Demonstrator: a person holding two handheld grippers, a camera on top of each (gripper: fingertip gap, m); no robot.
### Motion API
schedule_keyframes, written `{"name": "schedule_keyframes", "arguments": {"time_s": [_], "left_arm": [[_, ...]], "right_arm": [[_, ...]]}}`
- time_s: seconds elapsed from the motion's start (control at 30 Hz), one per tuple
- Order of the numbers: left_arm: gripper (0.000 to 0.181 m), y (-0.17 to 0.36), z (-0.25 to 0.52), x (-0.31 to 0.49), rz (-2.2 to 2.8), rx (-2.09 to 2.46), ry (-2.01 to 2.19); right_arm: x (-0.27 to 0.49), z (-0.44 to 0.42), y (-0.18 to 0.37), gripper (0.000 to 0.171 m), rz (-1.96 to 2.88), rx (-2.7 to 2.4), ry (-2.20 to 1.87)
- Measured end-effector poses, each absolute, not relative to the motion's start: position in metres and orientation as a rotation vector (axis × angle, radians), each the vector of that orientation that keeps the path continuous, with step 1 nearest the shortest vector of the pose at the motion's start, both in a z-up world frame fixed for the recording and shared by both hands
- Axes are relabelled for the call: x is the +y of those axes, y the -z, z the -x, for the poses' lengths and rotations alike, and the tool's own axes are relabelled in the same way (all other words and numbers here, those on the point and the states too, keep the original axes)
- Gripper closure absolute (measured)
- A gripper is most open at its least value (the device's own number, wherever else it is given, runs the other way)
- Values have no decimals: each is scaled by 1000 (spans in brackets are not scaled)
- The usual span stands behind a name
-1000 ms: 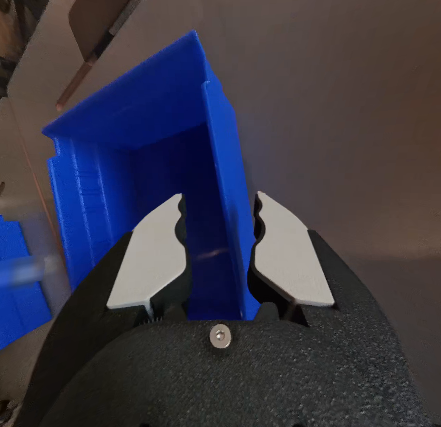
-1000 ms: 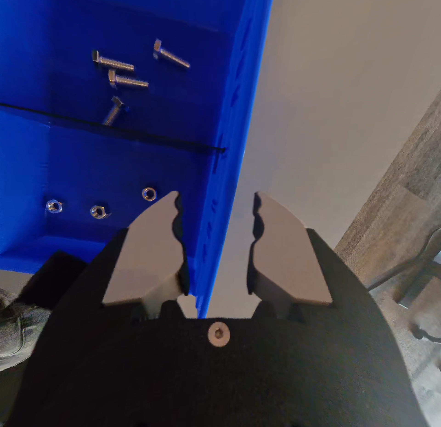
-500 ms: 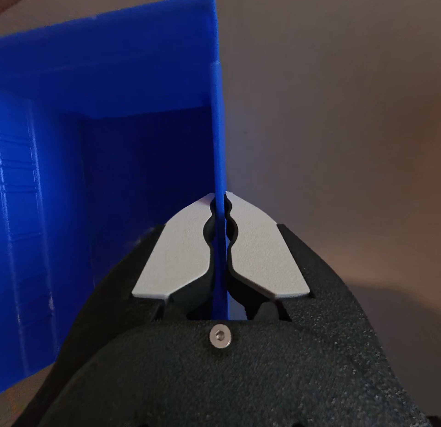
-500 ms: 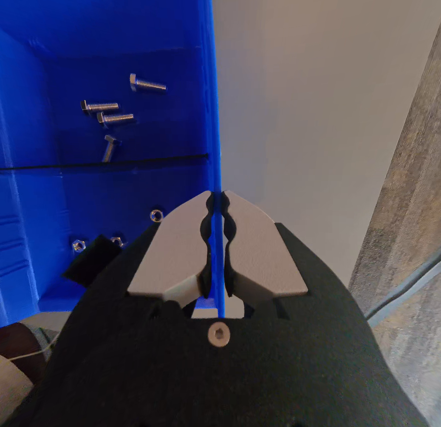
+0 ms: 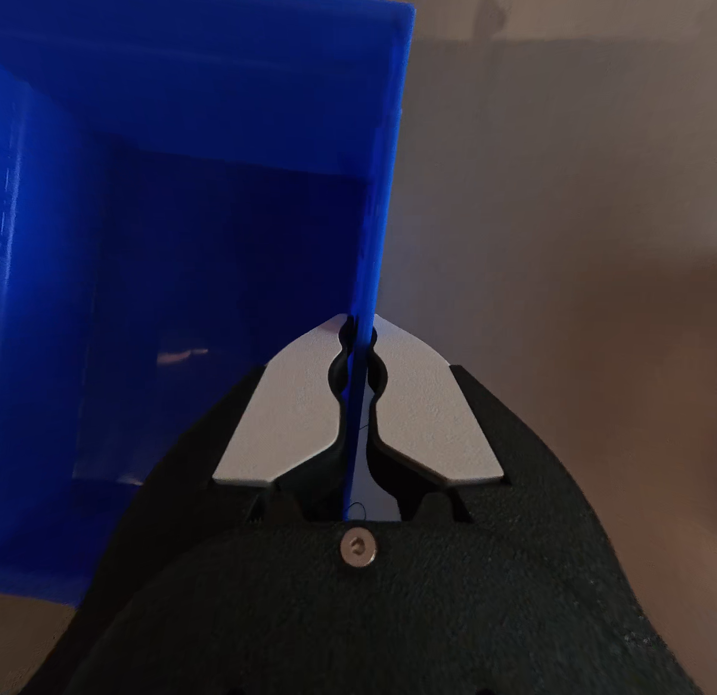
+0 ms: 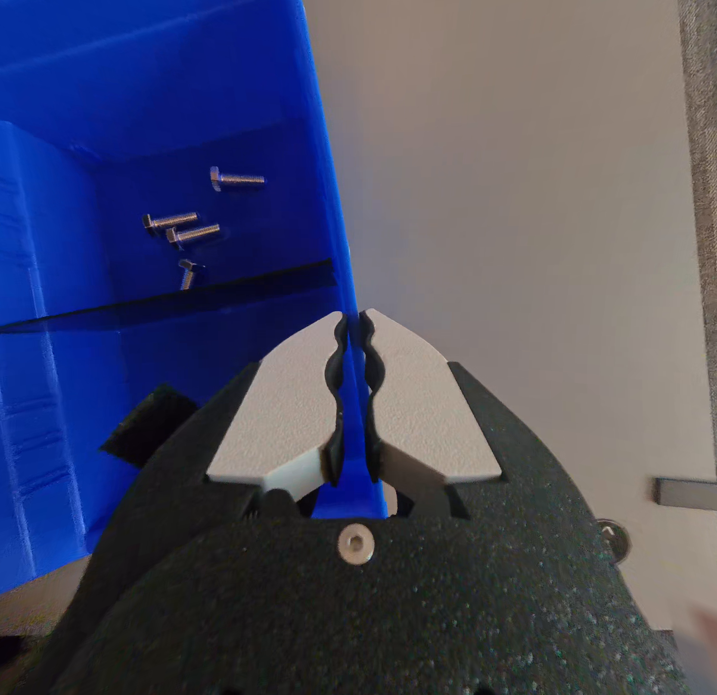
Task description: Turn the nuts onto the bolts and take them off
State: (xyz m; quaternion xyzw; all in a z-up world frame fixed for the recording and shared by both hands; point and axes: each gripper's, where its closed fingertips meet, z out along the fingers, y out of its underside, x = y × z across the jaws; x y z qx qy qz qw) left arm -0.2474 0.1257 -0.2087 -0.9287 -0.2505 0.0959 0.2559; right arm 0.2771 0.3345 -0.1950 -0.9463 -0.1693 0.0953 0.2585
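While both claws were clamped on bin walls, no nut or bolt was in hand; by this showing, the threading work had not begun.

Left claw (image 5: 361, 321): nearly shut, its grey fingers (image 5: 295, 404) pinching the thin right-hand wall of a blue bin (image 5: 194, 171). Wall ran straight ahead between the jaws and on past the tips. Bin interior, left of the claw, showed no hardware in the part visible. Beige table (image 5: 562, 249) lay to the claw's right.

Right claw (image 6: 353, 315): likewise nearly shut, gripping the right-hand wall of a divided bin (image 6: 155, 74). Whether this was the same bin as the left claw's could not be told.

Bolts (image 6: 236, 180), four: loose on the floor of the far compartment, ahead and left of the right claw's tips, beyond a dark divider (image 6: 174, 299). Three lay roughly crosswise, two of them just beside each other; the fourth pointed toward the divider and was partly hidden by it. None carried a nut, as far as could be seen.

Nuts: none in sight. The near compartment, left of the claw, was largely hidden by the claw body; a black object (image 6: 151, 424) showed there, identity unclear.

Status, as judged: bins being handled or positioned. Outstanding: picking a bolt and a nut, turning each nut on, turning it off again, for all four bolts.
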Motion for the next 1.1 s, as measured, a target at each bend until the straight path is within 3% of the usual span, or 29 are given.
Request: {"name": "schedule_keyframes", "arguments": {"time_s": [0.8,0.93,1.0,1.1], "left_arm": [[173,203,221,155,2333,-898,-154],[173,167,223,164,2171,-786,-159],[158,136,224,161,2093,-732,-194],[117,102,225,152,2051,-659,-238]], "right_arm": [[348,-236,196,167,2510,-559,-303],[355,-239,187,155,2427,-540,-264],[353,-240,170,139,2382,-525,-274],[345,-239,138,116,2307,-522,-272]]}}
